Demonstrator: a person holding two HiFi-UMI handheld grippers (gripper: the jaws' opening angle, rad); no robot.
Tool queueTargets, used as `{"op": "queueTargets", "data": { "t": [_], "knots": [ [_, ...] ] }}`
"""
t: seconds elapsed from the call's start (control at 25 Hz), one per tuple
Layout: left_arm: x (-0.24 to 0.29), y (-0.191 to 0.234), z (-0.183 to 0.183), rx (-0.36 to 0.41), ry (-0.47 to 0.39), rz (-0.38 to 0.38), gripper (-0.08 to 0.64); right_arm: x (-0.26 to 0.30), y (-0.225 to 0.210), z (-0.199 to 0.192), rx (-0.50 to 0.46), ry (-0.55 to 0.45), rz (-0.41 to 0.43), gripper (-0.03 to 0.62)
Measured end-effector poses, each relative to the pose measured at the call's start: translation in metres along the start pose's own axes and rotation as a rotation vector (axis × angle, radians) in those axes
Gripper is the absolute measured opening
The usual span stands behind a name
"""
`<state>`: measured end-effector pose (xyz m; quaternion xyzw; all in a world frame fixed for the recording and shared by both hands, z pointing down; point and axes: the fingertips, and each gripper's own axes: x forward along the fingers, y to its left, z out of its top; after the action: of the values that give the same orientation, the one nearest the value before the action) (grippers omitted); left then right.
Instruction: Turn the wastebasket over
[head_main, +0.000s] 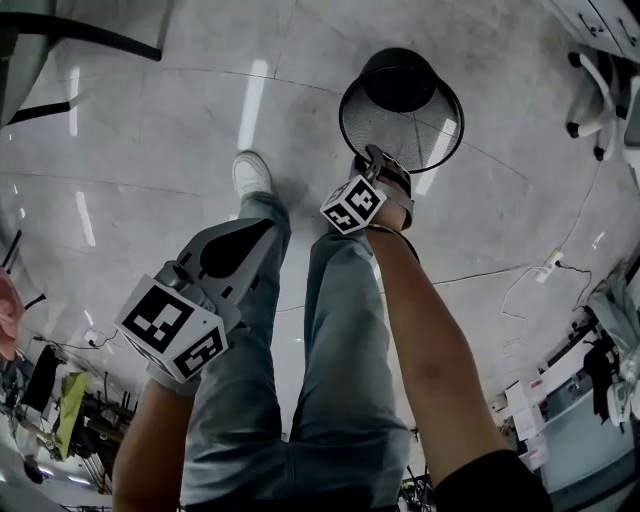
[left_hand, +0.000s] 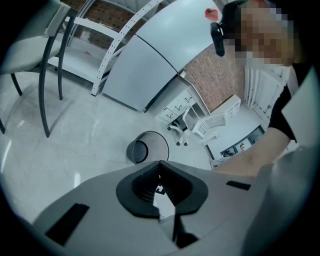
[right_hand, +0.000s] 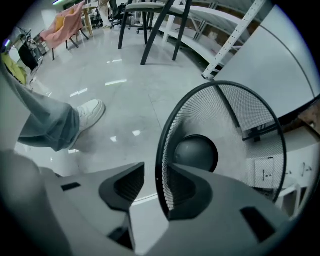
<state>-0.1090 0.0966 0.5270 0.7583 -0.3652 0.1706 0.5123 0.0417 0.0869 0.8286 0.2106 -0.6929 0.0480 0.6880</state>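
The black wire-mesh wastebasket (head_main: 400, 108) stands upright on the pale floor, its open mouth facing up, just ahead of the person's feet. My right gripper (head_main: 385, 162) points steeply down at its near rim. In the right gripper view the wastebasket (right_hand: 225, 135) rim runs between the jaws of the right gripper (right_hand: 156, 186); the inner jaw sits against the mesh, and a gap shows at the outer jaw. My left gripper (head_main: 262, 230) hangs shut and empty over the person's left leg, well back from the wastebasket (left_hand: 148, 147), which shows beyond the left gripper (left_hand: 160, 169).
The person's white shoe (head_main: 251, 174) and trouser legs (head_main: 340, 330) are close behind the basket. A white office chair (head_main: 597, 92) stands at the far right, with a cable (head_main: 535, 275) on the floor. A dark-legged chair (left_hand: 44, 55) and a white panel (left_hand: 145, 65) stand further off.
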Motion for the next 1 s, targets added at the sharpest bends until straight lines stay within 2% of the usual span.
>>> {"op": "queueTargets", "data": {
  "t": [0.16, 0.28, 0.44, 0.76, 0.88, 1.0],
  "knots": [
    [0.007, 0.004, -0.003, -0.004, 0.015, -0.013, 0.014, 0.008, 0.032, -0.009, -0.012, 0.013, 0.115, 0.221],
    [0.010, 0.008, -0.001, 0.009, 0.022, -0.021, 0.014, 0.014, 0.045, -0.015, -0.032, 0.019, 0.155, 0.236],
    [0.013, 0.023, 0.003, 0.020, 0.021, -0.015, 0.014, 0.028, 0.056, -0.015, -0.009, 0.016, 0.212, 0.282],
    [0.010, 0.065, 0.001, 0.011, 0.008, 0.032, 0.014, 0.055, 0.077, -0.007, 0.029, -0.015, 0.385, 0.429],
    [0.009, 0.073, 0.001, -0.009, -0.009, 0.040, 0.014, 0.058, 0.073, -0.006, 0.042, -0.014, 0.408, 0.460],
    [0.006, 0.073, -0.001, -0.019, -0.015, 0.041, 0.014, 0.056, 0.072, -0.007, 0.051, -0.005, 0.387, 0.472]
  ]
}}
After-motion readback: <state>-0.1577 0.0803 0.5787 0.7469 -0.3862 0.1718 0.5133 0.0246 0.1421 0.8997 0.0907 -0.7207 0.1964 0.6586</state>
